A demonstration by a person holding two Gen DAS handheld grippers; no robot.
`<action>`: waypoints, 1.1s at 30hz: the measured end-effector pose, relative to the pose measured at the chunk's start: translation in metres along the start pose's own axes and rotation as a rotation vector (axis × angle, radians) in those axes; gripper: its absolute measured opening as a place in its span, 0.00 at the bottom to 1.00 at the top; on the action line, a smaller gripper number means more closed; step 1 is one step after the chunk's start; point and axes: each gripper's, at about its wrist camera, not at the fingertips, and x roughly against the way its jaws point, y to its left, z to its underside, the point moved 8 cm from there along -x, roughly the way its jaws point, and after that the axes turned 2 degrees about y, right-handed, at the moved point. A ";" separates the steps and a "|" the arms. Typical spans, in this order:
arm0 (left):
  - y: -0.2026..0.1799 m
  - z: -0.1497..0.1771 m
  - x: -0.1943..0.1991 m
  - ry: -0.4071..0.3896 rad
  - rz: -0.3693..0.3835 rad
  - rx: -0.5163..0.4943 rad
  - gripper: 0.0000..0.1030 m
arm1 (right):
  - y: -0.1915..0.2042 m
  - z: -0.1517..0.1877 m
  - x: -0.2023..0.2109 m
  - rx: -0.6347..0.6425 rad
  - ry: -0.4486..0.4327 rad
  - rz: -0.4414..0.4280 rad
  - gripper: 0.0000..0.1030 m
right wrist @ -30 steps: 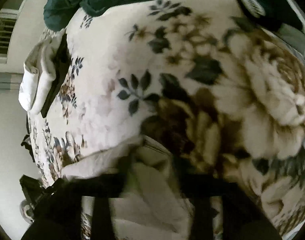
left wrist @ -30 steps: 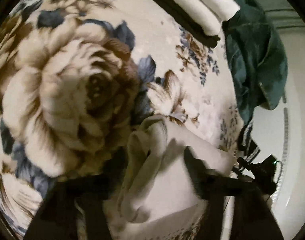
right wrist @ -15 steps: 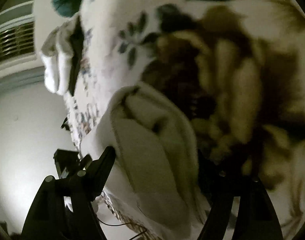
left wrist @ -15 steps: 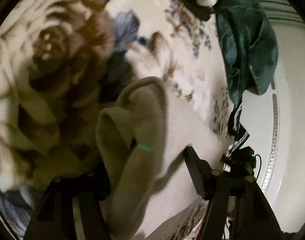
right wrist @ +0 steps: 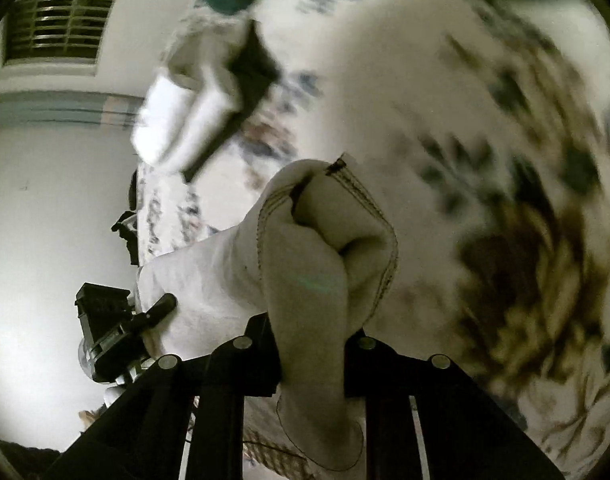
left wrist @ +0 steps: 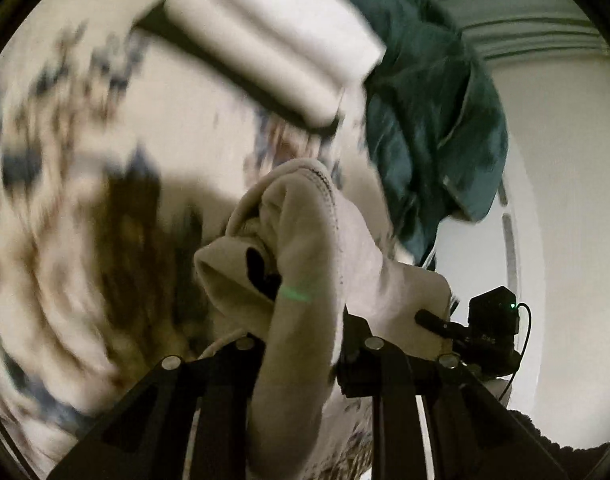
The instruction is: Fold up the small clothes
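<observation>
Left gripper (left wrist: 301, 344): matte black finger arms, 4 round silver screw heads across the linkage. Right gripper (right wrist: 309, 344): same black build, 4 silver screws, straight angular struts.

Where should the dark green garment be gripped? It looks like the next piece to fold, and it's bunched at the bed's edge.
Probably the loose hem of the dark green garment hanging over the side of the floral bedspread. Come from the open side by the wall: that flap hangs free and thin enough for the fingers, while the upper part is bunched beside the folded white stack.
</observation>
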 end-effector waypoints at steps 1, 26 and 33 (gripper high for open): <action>-0.010 -0.027 0.013 -0.020 -0.007 -0.025 0.16 | 0.016 -0.015 0.001 0.017 -0.013 -0.003 0.18; 0.026 -0.353 0.026 -0.107 -0.503 -0.154 0.64 | 0.190 -0.319 -0.120 0.123 -0.121 0.354 0.63; 0.002 -0.320 0.034 -0.188 -0.679 -0.277 0.95 | 0.201 -0.285 -0.102 0.322 -0.205 0.736 1.00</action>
